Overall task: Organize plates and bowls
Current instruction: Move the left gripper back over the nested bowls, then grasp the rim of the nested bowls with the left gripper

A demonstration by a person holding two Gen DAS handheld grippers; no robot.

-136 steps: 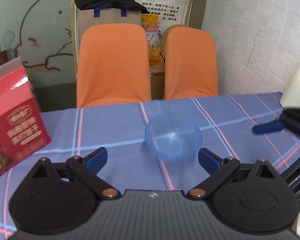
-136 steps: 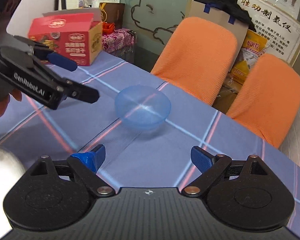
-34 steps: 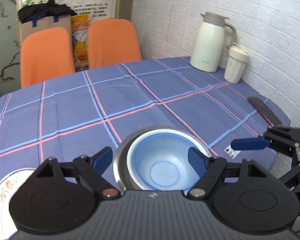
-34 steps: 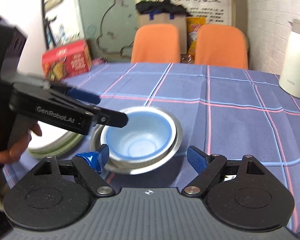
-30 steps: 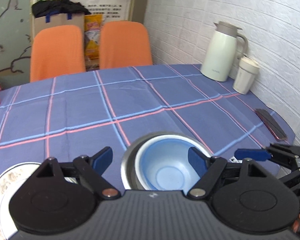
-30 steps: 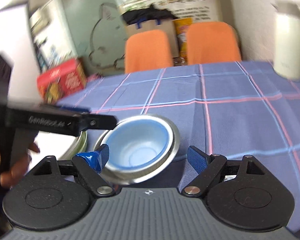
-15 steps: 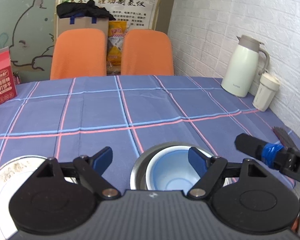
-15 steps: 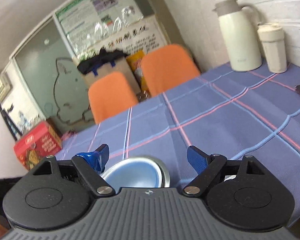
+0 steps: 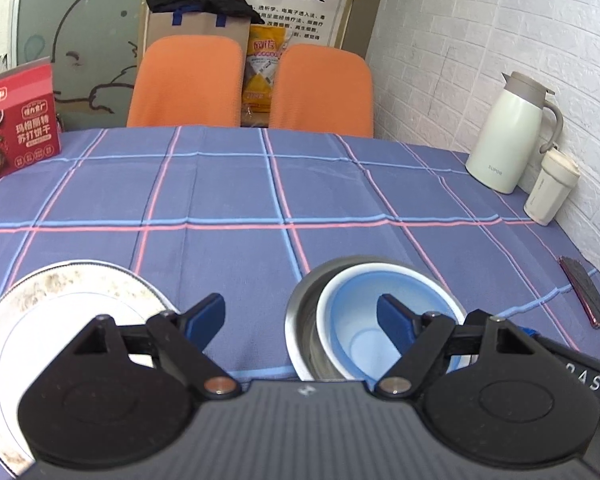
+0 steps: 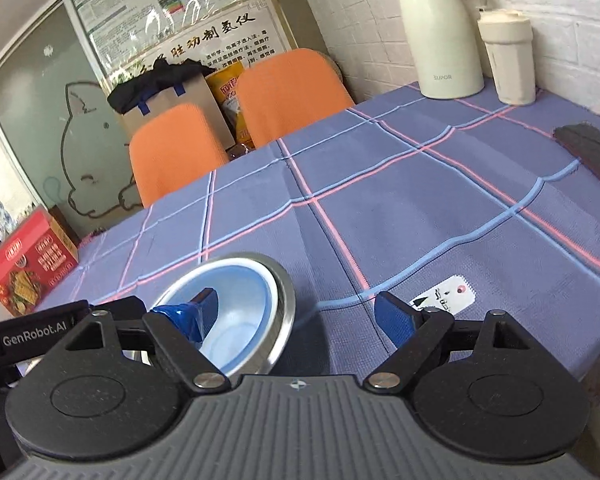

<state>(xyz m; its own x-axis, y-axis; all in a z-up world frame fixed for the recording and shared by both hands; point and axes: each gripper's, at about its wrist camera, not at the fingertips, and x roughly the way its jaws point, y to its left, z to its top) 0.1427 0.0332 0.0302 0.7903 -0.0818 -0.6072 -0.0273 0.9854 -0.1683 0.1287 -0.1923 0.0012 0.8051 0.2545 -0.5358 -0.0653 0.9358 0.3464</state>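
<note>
Plaid-clothed table (image 9: 240, 192), left wrist view: blue bowl (image 9: 384, 320) nested in steel bowl (image 9: 300, 320), speckled plate (image 9: 60, 300) to its left, left hand-held gripper (image 9: 300, 316) spread, empty; right wrist view: right hand-held gripper (image 10: 300, 312) likewise released, nested bowls beside its left finger.

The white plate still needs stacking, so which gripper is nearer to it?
Left. The left gripper hangs open with one finger over the white plate; the right gripper is open beyond the blue bowl.
</note>
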